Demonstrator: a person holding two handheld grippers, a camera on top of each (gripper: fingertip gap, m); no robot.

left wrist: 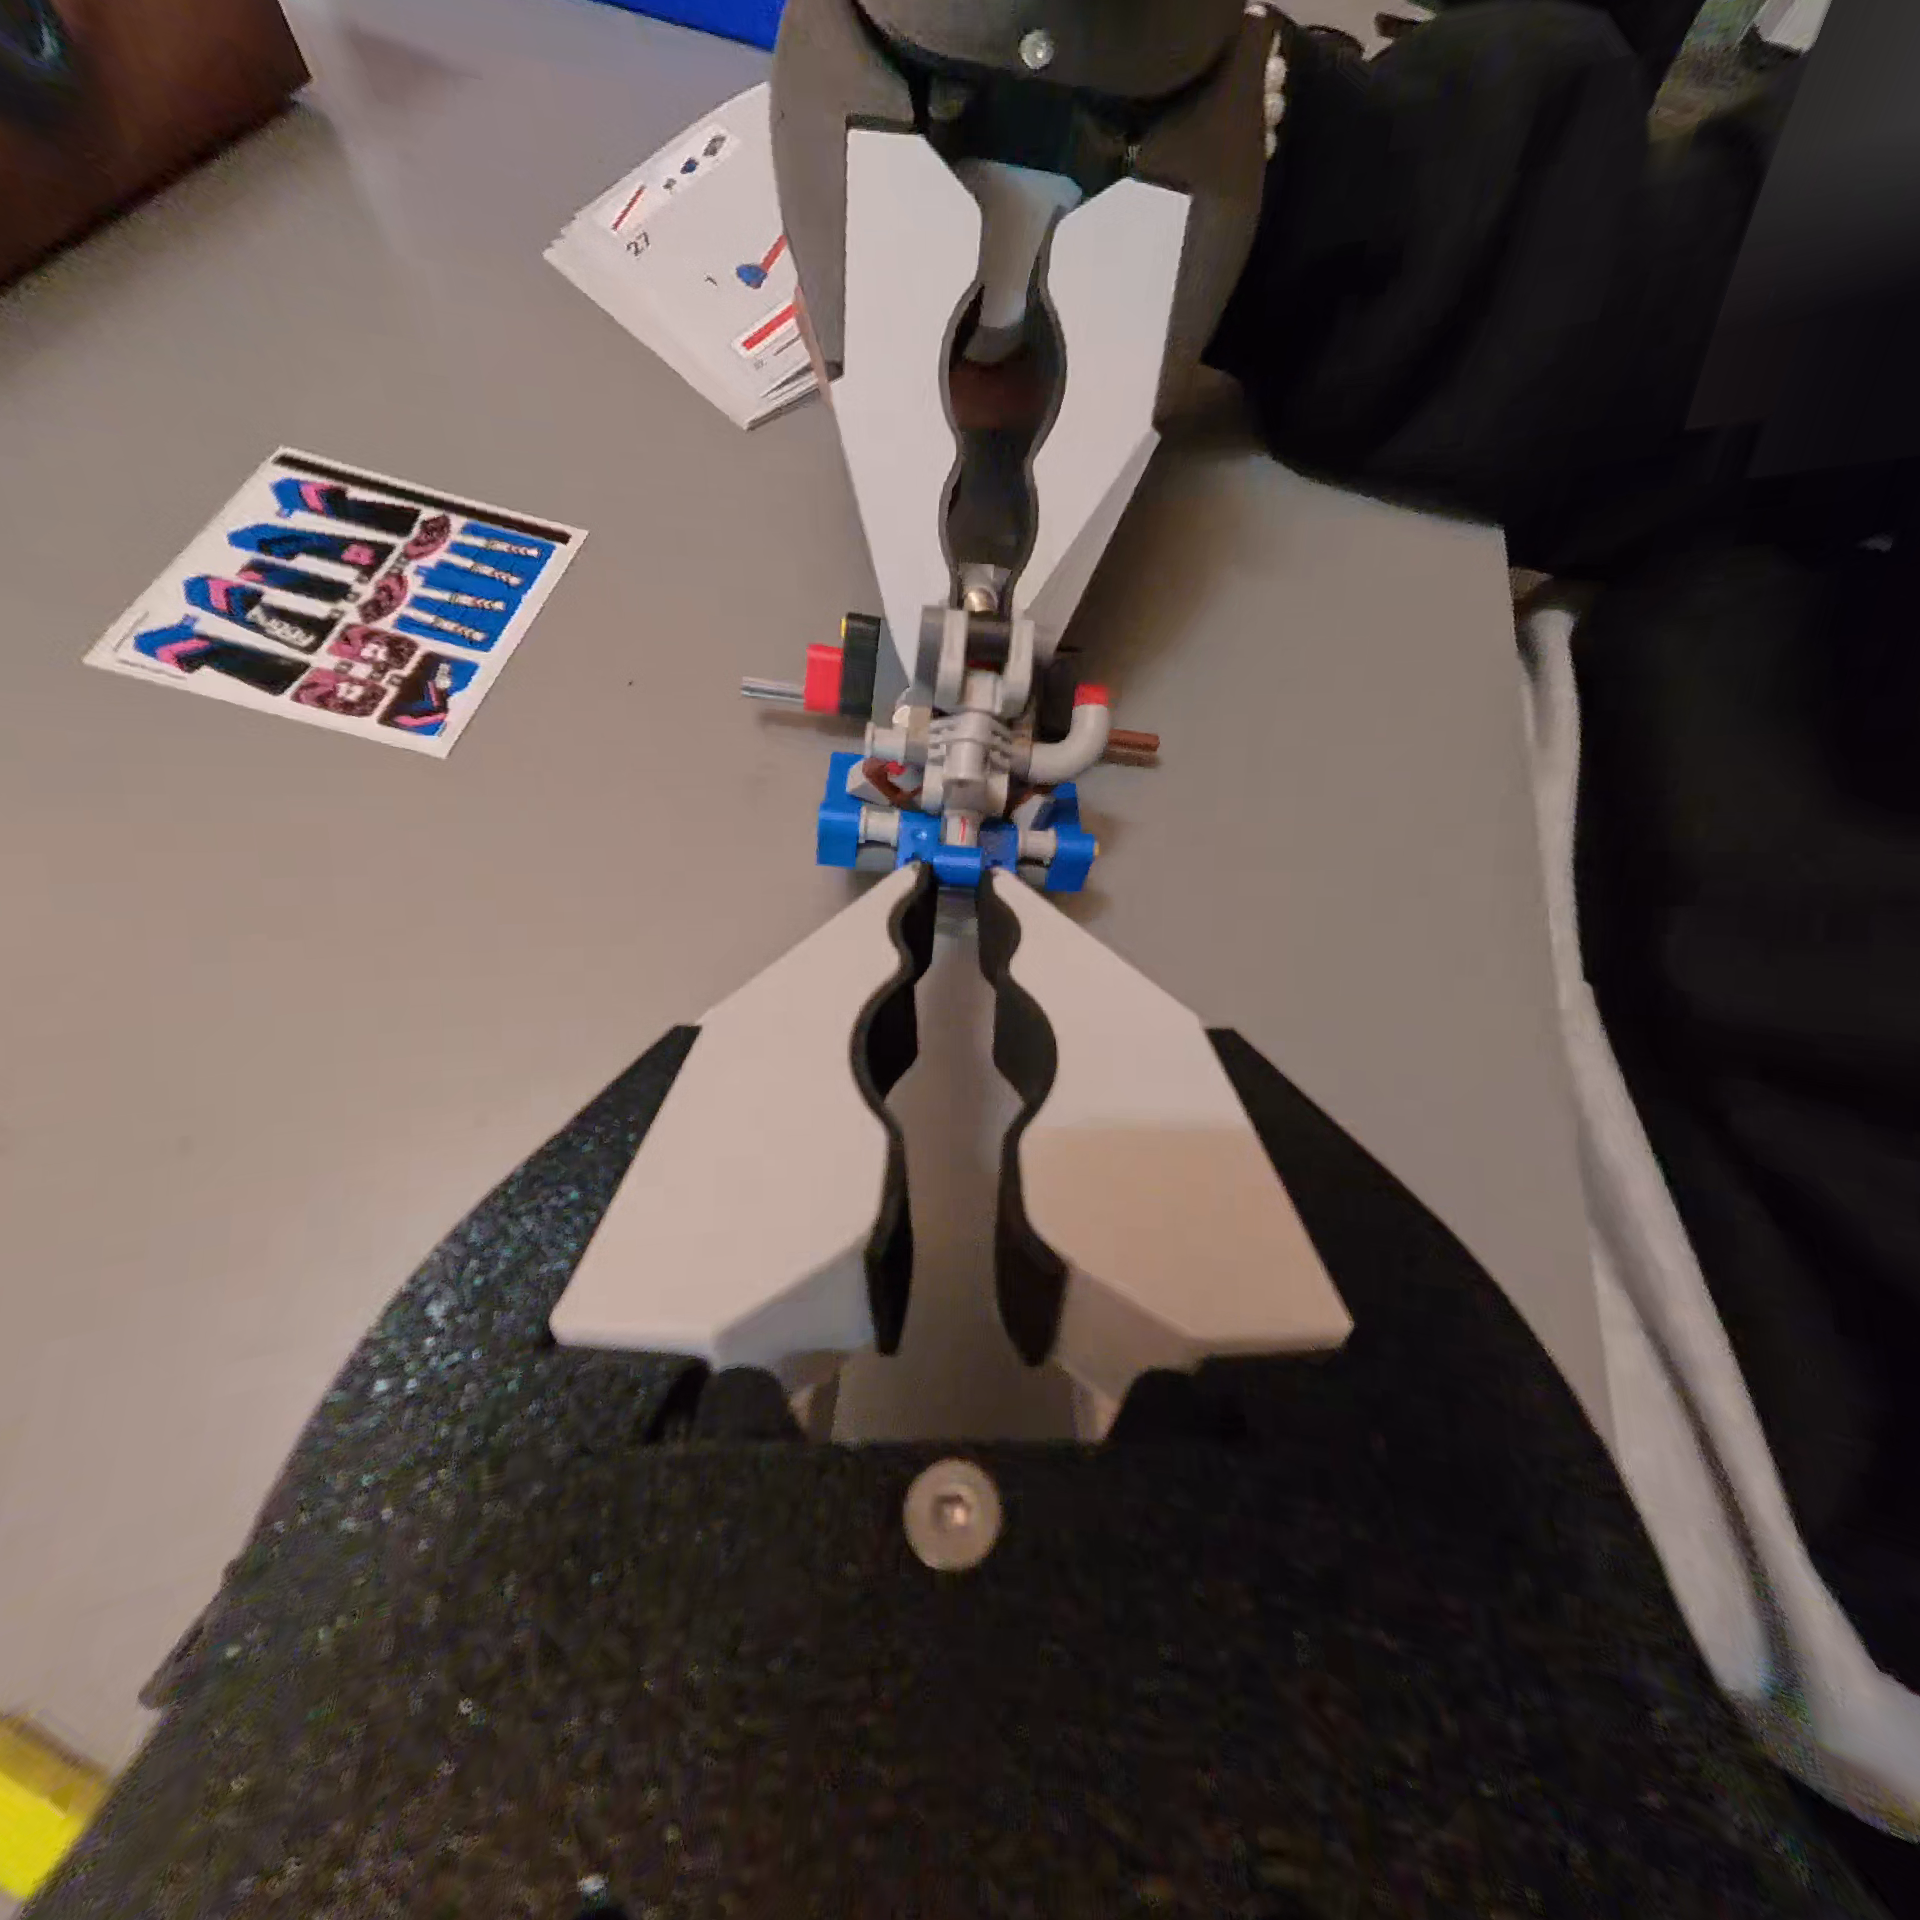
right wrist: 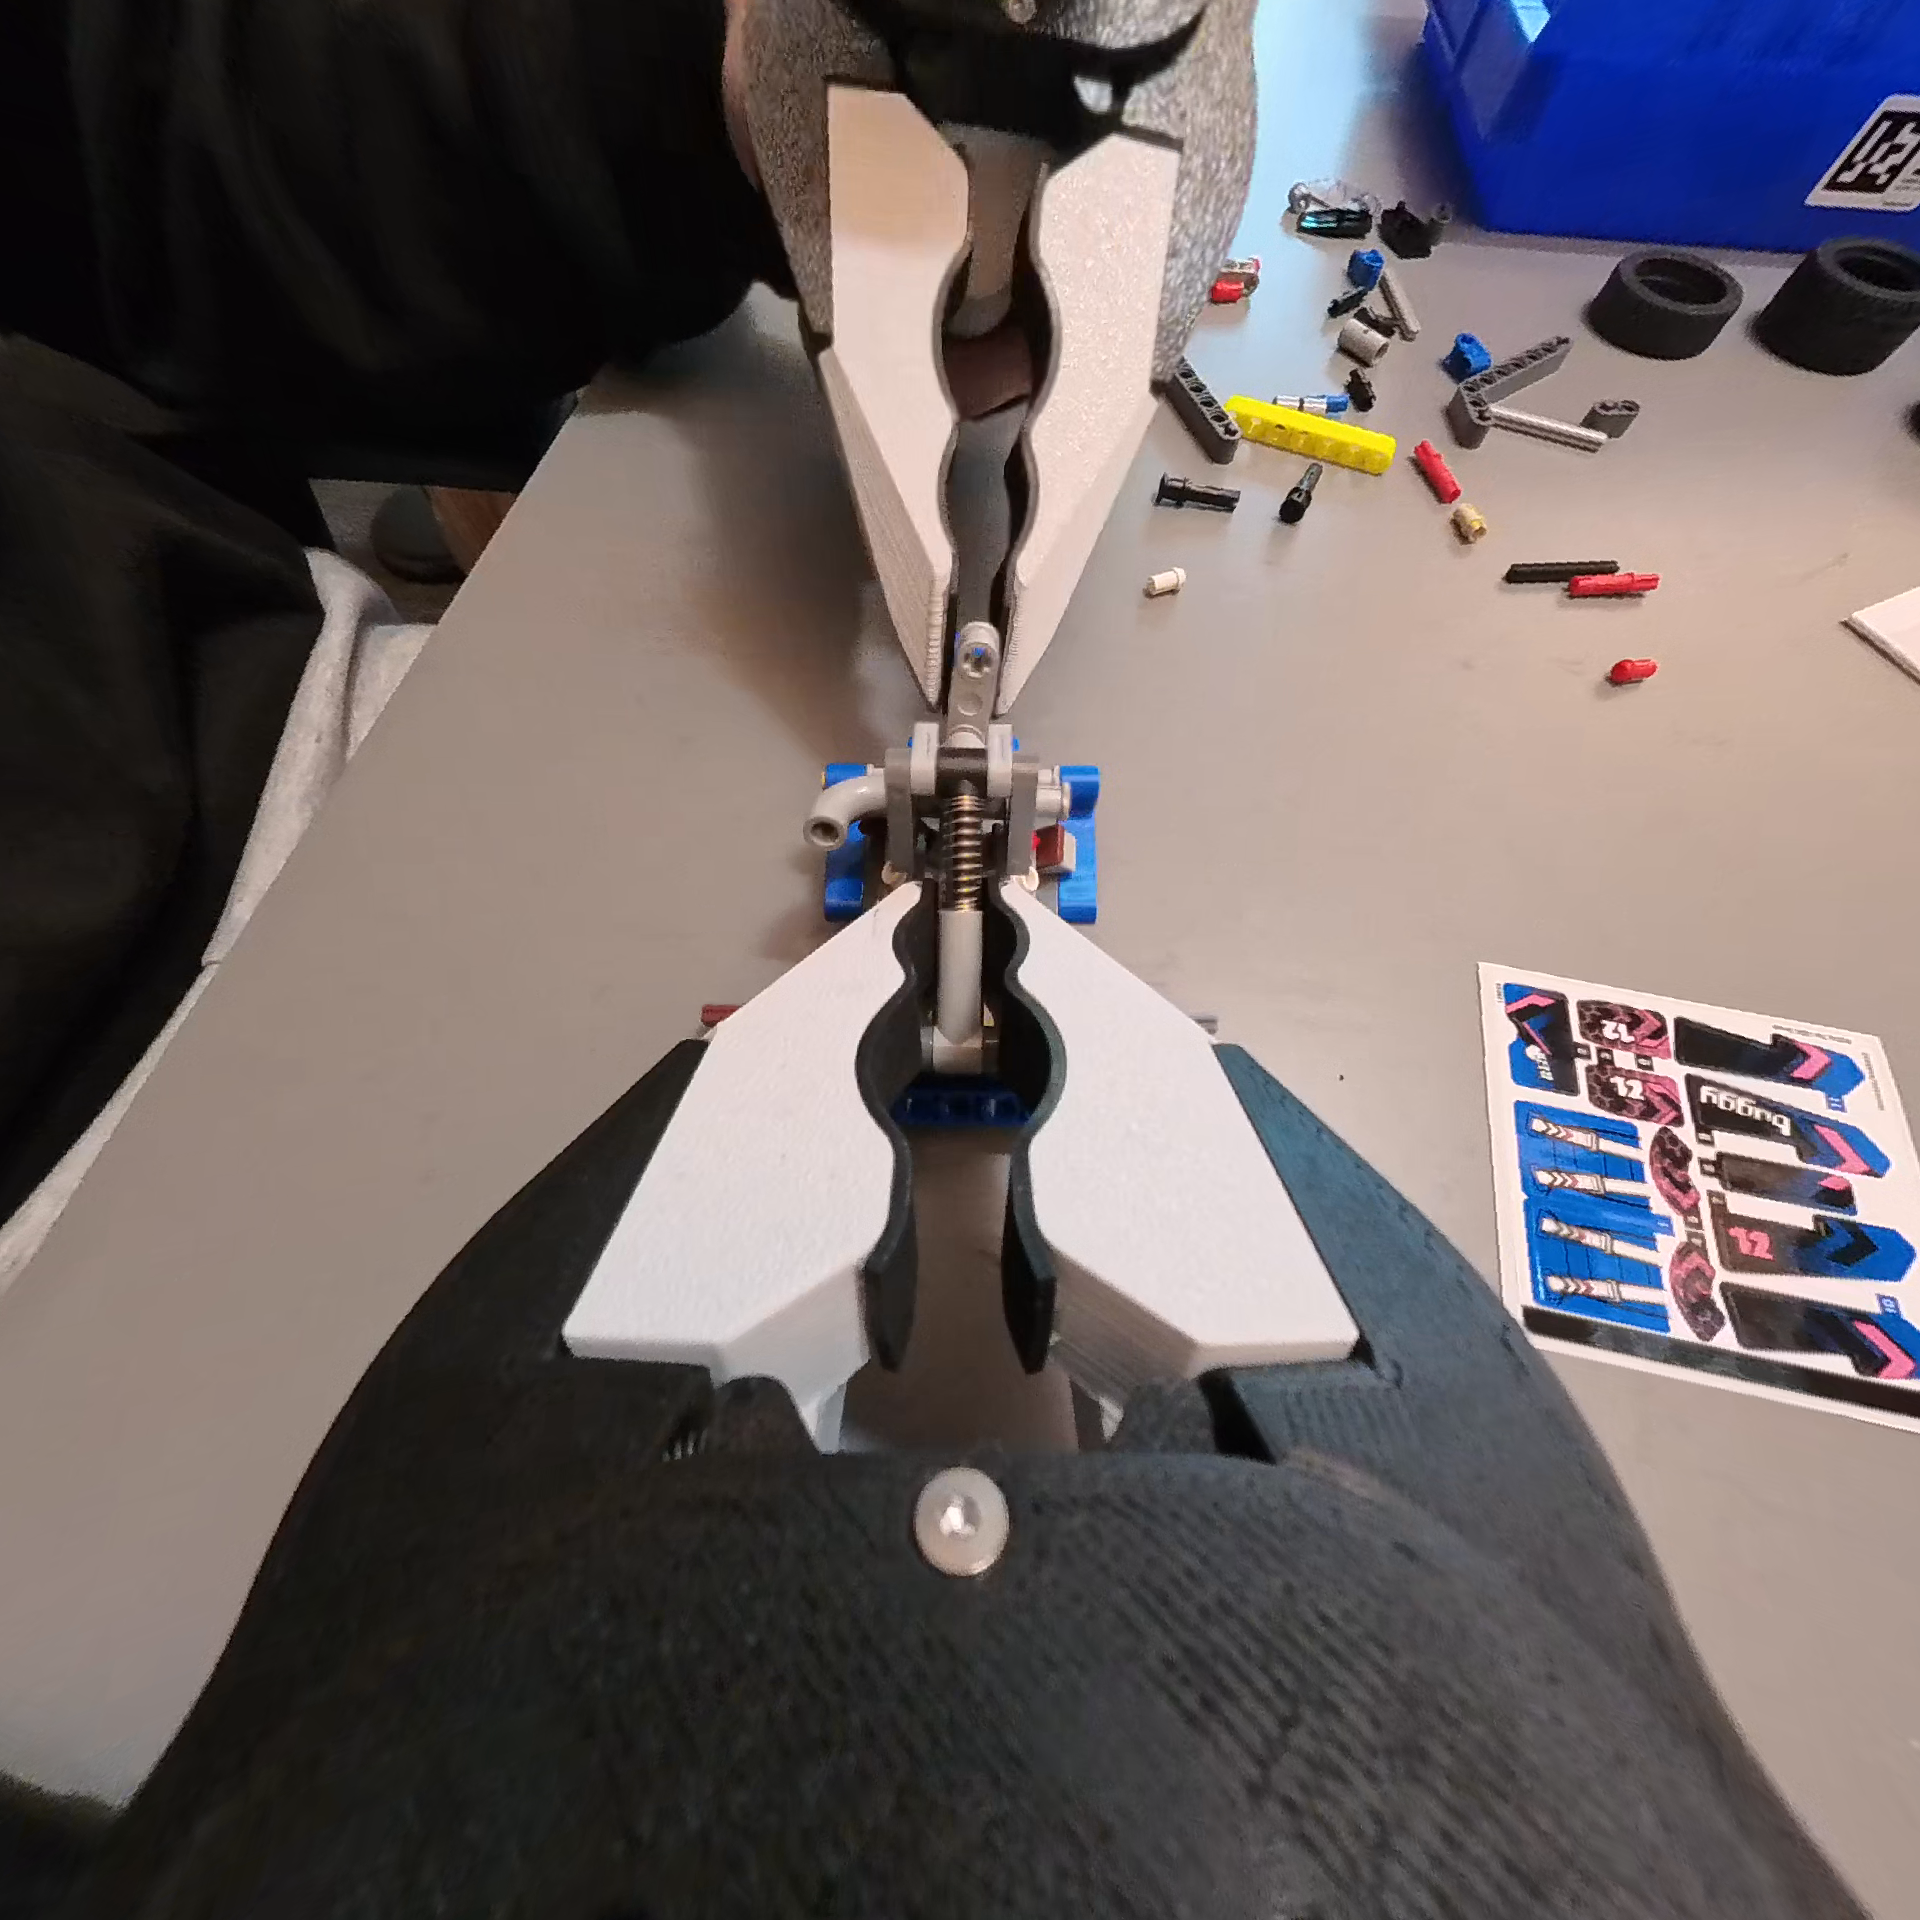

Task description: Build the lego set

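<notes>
A small lego assembly (left wrist: 961, 774) of blue and grey parts, with red and black pins, sits just above the grey table (left wrist: 416, 987) between both grippers. My left gripper (left wrist: 956, 883) is shut on the assembly's blue end. My right gripper (left wrist: 982, 601) comes from the opposite side and grips its grey end. In the right wrist view my right gripper (right wrist: 961, 899) is closed around the assembly (right wrist: 1081, 831), with a spring shock absorber (right wrist: 964, 842) between its fingers. The left gripper (right wrist: 971, 675) pinches a grey beam at the far side.
A sticker sheet (right wrist: 1704, 1195) lies on the table, also in the left wrist view (left wrist: 343, 603). An instruction booklet (left wrist: 686, 270) lies behind. Loose parts, with a yellow beam (right wrist: 1309, 436), two black tyres (right wrist: 1662, 307) and a blue bin (right wrist: 1662, 114) are further off. A person's dark sleeve (left wrist: 1507, 260) borders the table edge. The tips of both grippers are at nearly the same place.
</notes>
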